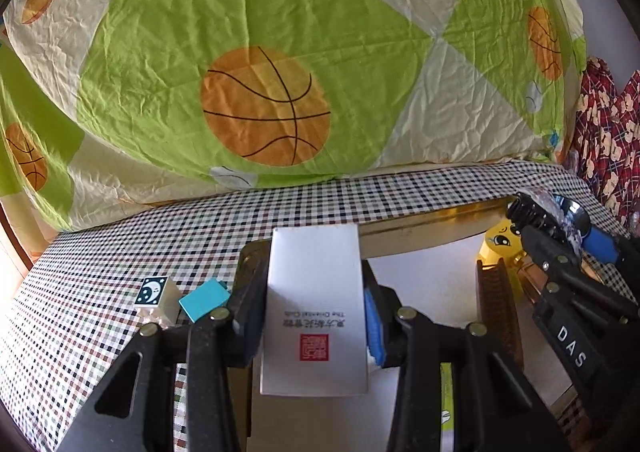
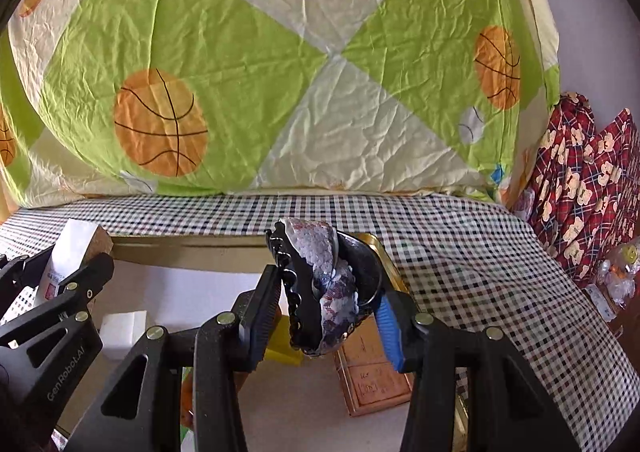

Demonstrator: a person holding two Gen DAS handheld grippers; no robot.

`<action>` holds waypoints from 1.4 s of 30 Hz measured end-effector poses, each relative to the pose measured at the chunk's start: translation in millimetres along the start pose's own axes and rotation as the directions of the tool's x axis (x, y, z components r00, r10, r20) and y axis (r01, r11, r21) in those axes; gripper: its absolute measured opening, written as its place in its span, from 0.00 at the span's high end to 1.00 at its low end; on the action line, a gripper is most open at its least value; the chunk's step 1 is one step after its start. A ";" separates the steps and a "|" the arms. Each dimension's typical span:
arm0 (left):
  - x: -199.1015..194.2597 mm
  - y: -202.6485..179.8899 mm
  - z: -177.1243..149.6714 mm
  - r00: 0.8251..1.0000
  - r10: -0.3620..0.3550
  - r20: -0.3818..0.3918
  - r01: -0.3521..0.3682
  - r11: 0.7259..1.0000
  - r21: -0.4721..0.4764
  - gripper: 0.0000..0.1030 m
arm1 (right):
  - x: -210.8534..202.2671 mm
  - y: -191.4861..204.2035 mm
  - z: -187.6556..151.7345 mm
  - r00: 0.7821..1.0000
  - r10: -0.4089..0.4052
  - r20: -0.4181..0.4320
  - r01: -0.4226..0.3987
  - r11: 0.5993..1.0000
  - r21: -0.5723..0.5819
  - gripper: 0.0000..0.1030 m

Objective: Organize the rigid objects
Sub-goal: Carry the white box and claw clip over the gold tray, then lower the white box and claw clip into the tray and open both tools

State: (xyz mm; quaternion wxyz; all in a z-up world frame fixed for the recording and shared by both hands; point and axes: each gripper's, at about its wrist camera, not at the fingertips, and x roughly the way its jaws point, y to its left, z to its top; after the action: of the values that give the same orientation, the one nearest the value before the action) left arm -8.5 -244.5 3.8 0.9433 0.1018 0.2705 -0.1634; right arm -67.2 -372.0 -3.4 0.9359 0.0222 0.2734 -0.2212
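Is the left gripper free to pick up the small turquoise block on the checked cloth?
Probably not yet: the left gripper is shut on a white box, though the turquoise block lies unobstructed beside it.

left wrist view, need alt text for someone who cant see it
The left gripper is shut on a white box with a red stamp, held over a gold-rimmed tray on a checked cloth. A teal block and moon-print cube lie left; the right gripper enters at right, with a basketball-print quilt behind.
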 end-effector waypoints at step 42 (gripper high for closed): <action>-31.0 41.6 -1.9 0.982 0.071 0.174 -0.061 0.996 -0.063 0.00 | -32.7 -0.5 3.8 0.974 -0.003 0.226 -0.018 0.995 0.093 0.11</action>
State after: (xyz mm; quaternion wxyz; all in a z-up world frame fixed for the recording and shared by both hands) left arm -19.1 -197.6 23.3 0.9709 0.0689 0.1871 -0.1325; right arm -90.1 -360.0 16.9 0.9596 0.0422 0.1541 -0.2316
